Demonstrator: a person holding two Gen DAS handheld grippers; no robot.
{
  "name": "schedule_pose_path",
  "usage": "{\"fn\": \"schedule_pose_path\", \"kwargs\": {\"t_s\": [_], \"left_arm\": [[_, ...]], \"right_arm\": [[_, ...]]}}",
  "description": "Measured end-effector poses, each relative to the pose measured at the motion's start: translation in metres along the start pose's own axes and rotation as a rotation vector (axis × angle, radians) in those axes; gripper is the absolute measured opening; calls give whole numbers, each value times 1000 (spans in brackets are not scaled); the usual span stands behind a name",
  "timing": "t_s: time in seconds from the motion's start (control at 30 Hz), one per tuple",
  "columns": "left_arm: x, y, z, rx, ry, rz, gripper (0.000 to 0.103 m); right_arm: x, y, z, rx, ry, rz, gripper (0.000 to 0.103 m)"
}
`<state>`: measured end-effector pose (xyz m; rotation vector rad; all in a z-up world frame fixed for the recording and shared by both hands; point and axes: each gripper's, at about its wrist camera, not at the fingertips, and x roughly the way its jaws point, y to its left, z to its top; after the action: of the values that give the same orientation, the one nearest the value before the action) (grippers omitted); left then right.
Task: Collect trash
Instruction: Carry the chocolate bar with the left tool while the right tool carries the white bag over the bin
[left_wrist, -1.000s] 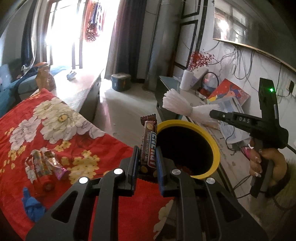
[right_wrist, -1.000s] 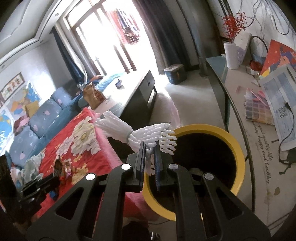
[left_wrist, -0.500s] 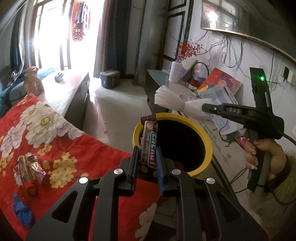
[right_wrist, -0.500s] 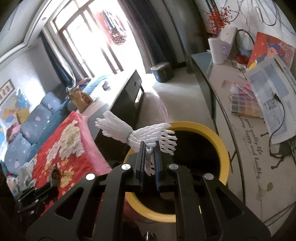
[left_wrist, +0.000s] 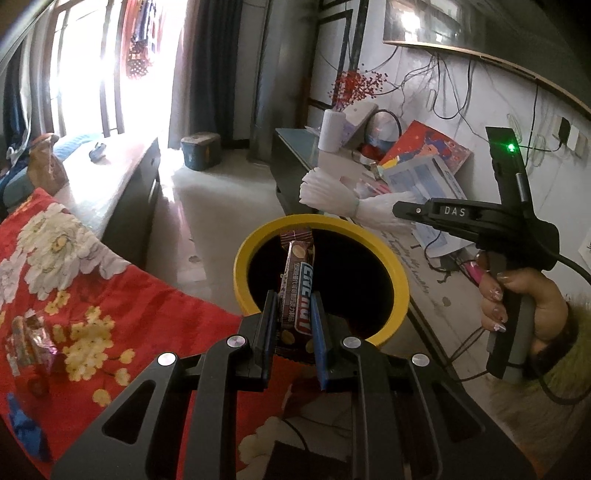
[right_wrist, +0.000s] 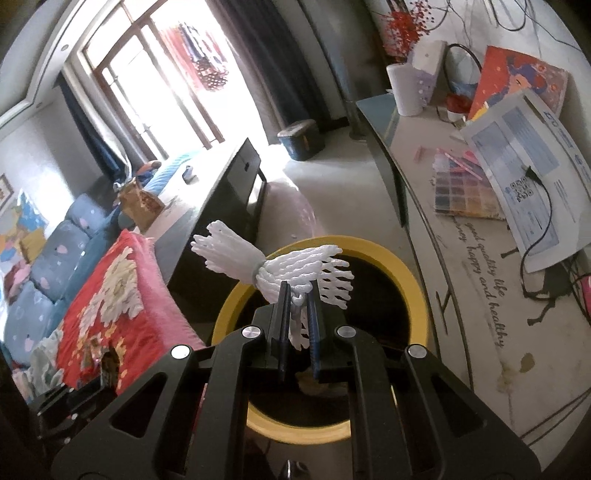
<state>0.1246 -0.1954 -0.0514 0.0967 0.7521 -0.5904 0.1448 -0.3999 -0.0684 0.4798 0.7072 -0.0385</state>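
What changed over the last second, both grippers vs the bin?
Both grippers carried their loads in over the yellow-rimmed bin. The snack wrapper in the left gripper went from beside the rim to over the opening. The white foam net in the right gripper now sits further over the opening; the bin looms larger in its view. Unchanged: both grips shut, nothing dropped yet, wrappers on the red blanket untouched.

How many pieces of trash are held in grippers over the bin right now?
2: a brown snack wrapper in the left gripper, a white foam net in the right gripper, both above the yellow-rimmed bin.
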Motion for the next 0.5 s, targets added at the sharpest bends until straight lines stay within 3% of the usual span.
{"fn": "schedule_pose_path", "kwargs": {"t_s": [0.5], "left_arm": [[34,-19,1,39,41,-33,17]], "right_arm": [[12,-27,-3,64,32,-31,6]]}}
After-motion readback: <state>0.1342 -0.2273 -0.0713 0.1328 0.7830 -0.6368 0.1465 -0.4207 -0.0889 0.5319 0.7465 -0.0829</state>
